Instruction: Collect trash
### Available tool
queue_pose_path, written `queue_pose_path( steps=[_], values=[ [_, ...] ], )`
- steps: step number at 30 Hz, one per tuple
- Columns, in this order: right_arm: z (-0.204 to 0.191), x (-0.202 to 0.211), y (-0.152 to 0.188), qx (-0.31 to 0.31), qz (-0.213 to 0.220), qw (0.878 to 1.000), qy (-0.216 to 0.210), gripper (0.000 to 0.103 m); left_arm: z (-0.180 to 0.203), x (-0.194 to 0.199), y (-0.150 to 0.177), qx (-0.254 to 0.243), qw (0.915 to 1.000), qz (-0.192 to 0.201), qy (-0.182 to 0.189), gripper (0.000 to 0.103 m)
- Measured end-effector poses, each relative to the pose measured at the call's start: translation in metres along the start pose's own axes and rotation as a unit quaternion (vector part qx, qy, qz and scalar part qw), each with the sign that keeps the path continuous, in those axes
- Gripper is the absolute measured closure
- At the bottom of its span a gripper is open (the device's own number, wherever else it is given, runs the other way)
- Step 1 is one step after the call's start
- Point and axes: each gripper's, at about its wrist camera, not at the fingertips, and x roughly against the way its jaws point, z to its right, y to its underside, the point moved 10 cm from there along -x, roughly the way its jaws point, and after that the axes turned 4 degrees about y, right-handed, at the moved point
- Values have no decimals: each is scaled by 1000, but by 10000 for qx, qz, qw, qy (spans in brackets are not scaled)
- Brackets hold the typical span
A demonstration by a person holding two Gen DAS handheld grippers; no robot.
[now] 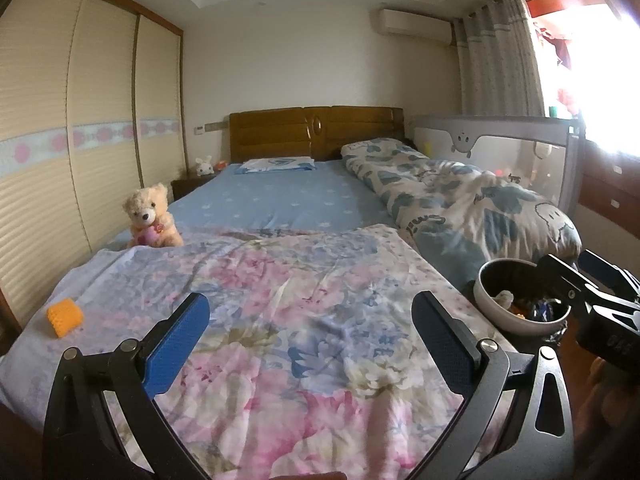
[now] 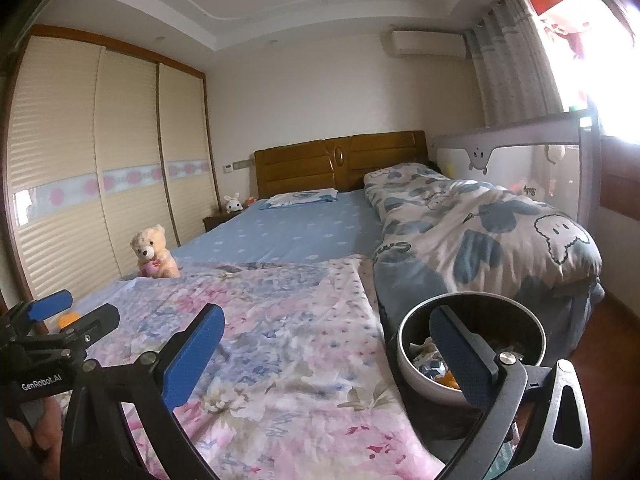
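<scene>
- The left tool hangs above the floral quilt at the foot of the bed, its blue pads spread wide with nothing between them.
- The right tool is likewise spread wide and empty; its right pad lies in front of the trash bin, so part of the bin's inside is blocked in the right wrist view.
- The trash bin, round with a pale rim and a dark inside, stands just off the right edge of the bed, beside the quilt.
- Scraps lie inside: something pale and crumpled, something dark and shiny, a bit of orange. What each piece is cannot be made out.
- In the left wrist view the bin is partly covered by the right tool's dark body, and its lower part is cut off by the bed edge.
- An orange ribbed roll lies on the quilt near the bed's left edge, well apart from the bin. In the right wrist view only a sliver of it shows behind the left tool's frame.
- A teddy bear sits at the far left corner of the quilt, holding something pink.
- A bundled blue-patterned duvet runs along the right side of the bed.
- The window at far right is blown out by glare.
- The hands holding both tools show only as blurred skin at the picture edges.
</scene>
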Motion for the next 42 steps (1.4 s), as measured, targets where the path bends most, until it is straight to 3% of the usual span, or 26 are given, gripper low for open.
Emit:
queue_pose_path(
  steps=[42],
  values=[
    [-7, 5, -2, -49, -2, 10000, -62, 0, 3, 1, 1, -17, 10000, -18, 55, 0]
  ],
)
